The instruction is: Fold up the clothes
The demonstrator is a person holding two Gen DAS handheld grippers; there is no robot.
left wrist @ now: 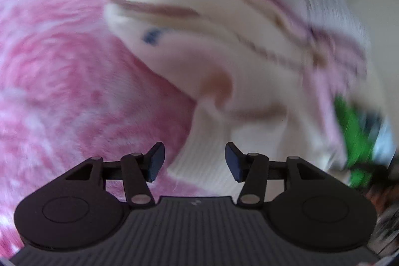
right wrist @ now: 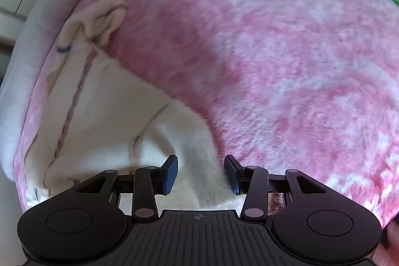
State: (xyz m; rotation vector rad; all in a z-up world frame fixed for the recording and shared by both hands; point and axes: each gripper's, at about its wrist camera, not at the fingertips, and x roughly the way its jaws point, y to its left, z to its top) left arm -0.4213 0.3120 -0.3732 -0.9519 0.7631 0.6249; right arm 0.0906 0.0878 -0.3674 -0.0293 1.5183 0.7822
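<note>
Both grippers' fingers (right wrist: pixel 172 172) apart over pink blanket (right wrist: pixel 274 66).

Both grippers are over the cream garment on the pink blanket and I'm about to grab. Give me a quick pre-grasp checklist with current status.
1. Left gripper open and holding nothing: ok, the jaws stand apart with cream garment showing in the gap.
2. Right gripper open: ok, jaws apart, nothing clamped.
3. Fabric lined up for the right gripper: ok, a fold of the cream garment runs between its fingers.
4. Only garment in the bite, not the pink blanket: cannot tell, the blanket lies right beside the right finger.
5. Left view sharp enough to pick an edge: not ok, it is motion blurred.
6. Garment laid flat: not ok, it is bunched and creased.
</note>
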